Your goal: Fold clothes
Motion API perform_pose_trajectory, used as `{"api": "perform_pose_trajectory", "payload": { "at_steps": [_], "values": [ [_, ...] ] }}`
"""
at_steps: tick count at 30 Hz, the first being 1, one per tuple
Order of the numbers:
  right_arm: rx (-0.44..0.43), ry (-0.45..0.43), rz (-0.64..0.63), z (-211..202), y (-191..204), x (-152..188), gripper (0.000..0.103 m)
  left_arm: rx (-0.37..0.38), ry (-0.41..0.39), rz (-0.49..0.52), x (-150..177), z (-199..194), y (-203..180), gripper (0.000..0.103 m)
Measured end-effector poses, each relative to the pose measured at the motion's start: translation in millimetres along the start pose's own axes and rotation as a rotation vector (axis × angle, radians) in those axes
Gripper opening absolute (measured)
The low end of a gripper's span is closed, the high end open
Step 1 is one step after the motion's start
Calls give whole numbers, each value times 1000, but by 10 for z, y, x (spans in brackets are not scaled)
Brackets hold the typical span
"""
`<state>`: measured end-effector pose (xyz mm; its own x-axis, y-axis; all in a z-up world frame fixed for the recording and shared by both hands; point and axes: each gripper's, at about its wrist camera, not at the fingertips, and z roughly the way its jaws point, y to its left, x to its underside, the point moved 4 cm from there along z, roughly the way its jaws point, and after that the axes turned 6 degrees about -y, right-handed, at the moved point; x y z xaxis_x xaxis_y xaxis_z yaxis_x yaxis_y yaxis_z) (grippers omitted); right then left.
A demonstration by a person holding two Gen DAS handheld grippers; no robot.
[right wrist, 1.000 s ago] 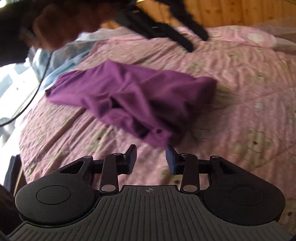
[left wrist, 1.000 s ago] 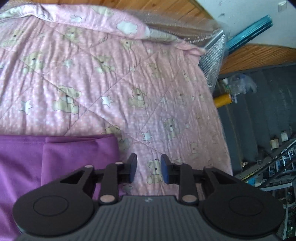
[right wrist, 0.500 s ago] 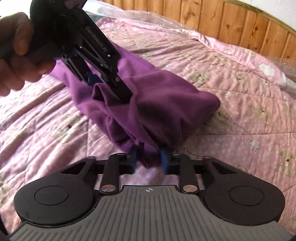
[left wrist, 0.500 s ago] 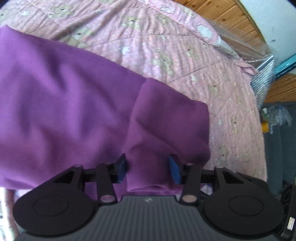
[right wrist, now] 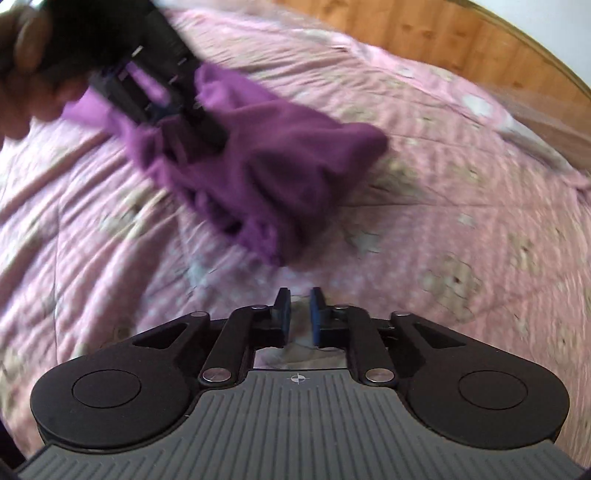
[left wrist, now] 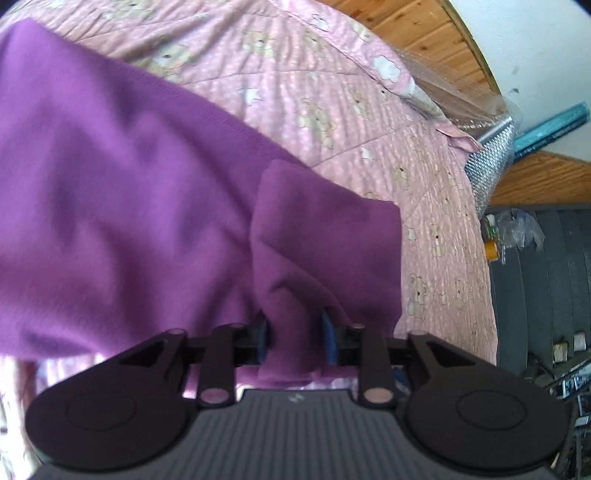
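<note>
- Two views show one purple garment [left wrist: 147, 206] on a bed with a pink quilt [left wrist: 332, 92].
- Left wrist view: the left claw [left wrist: 295, 338] is clamped on a bunched fold of the garment, with cloth filling the gap between its blue pads [left wrist: 261, 338]. This looks like a hold for lifting or carrying one end over.
- The fabric is a soft, matte knit. It spreads wide toward the left edge of the bed and forms a thick doubled flap by the claw. A stitched hem runs along its far border.
- The quilt is stitched in diamonds and printed with teddy bears and stars. Beyond the bed's far edge stands a wooden headboard [left wrist: 424, 33].
- Right wrist view: the right claw [right wrist: 298, 314] hangs just above the quilt, its pads nearly together with only a narrow gap, gripping nothing.
- The garment [right wrist: 280, 173] lies crumpled ahead toward the middle of the bed, one end raised by the left claw [right wrist: 166, 110]. Motion blur hides finer detail.
</note>
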<state>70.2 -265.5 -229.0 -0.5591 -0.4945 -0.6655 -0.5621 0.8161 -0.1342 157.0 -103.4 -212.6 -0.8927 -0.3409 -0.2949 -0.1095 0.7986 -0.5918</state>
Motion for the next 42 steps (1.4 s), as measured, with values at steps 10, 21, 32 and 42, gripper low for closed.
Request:
{"api": "perform_pose_trajectory", "payload": {
  "at_steps": [10, 21, 32, 42],
  "values": [
    [37, 63, 218, -152, -234, 187, 45, 291, -12, 218, 80, 267, -1864, 15],
    [104, 107, 308, -189, -291, 311, 48, 323, 24, 155, 424, -173, -1340, 35],
    [302, -98, 955, -791, -1848, 741, 61, 100, -5, -57, 488, -604, 86, 35],
    [-240, -140, 1735, -610, -2363, 1810, 67, -31, -17, -138, 740, -397, -91, 39]
  ]
}}
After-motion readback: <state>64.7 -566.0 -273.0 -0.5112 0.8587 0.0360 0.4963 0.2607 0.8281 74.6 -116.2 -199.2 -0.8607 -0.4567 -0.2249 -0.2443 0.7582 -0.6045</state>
